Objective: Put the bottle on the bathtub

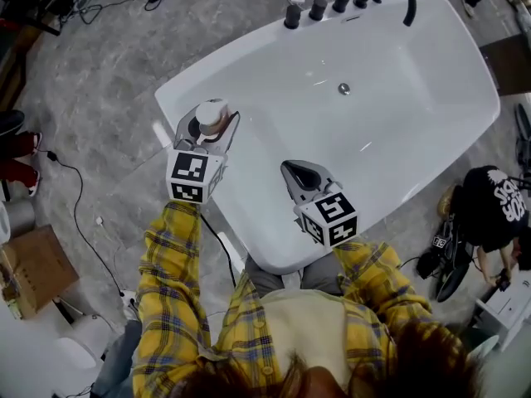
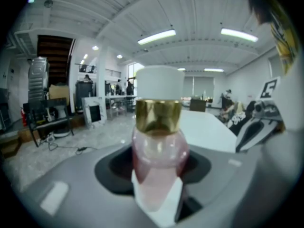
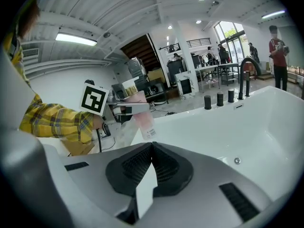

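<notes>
My left gripper (image 1: 207, 131) clamps the bottle (image 2: 159, 156) below its gold collar, over the tub (image 1: 178, 98) rim at 9 o'clock. The bottle looks smooth, rigid and likely slippery. My right gripper (image 1: 294, 172) is closed and empty.

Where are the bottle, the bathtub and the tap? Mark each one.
bottle (image 2: 159, 148): left gripper view, pink body.
bathtub (image 1: 415, 98): head view, bare inner wall.
tap (image 1: 410, 7): head view, black spout.
</notes>
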The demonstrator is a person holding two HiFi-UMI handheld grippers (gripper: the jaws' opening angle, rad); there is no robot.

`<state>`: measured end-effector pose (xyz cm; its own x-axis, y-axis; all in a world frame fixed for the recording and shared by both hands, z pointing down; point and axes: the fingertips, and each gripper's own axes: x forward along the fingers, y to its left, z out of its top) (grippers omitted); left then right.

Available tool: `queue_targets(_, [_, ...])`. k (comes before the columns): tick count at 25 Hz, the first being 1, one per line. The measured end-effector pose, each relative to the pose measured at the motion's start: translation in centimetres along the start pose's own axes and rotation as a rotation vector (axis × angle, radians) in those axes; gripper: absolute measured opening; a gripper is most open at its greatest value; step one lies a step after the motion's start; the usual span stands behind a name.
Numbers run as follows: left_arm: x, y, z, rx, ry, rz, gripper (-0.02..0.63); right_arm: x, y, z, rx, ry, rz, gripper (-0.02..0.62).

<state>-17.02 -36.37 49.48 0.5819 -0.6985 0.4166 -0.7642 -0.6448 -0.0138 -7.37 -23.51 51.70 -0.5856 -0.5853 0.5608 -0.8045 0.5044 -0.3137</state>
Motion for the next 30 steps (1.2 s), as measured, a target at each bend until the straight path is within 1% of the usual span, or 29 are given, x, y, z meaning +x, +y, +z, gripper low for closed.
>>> queue_targets(3, [1.5,0.9,0.0,0.019,-0.012,0.0,0.222,0.8,-0.8,0.4,0.004,-0.009,-0.005,0.014])
queue_targets(8, [3.4,2.6,-0.3,0.036,-0.027,0.012,0.221,2.1,-0.8,0.2,0.0,-0.007,0.009,0.014])
queue_targets(13, [5.6,3.9,-1.1,0.05,-0.02,0.022,0.222,3.5,-0.8,-0.4,-0.01,0.005,0.029,0.012])
queue_targets(17, [6.4,4.9,-1.5,0.053,-0.011,0.024,0.222,3.5,-0.3,-1.2,-0.008,0.025,0.035,0.014])
queue_targets(26, [9.1,8.5,-0.5,0.054,-0.045,0.078,0.221,3.1,-0.6,-1.0,0.0,0.02,0.023,0.014])
queue_targets(30, [10.1,10.3,-0.9,0.035,-0.053,0.133,0.221,2.7,-0.5,-1.6,0.005,0.029,0.02,0.014])
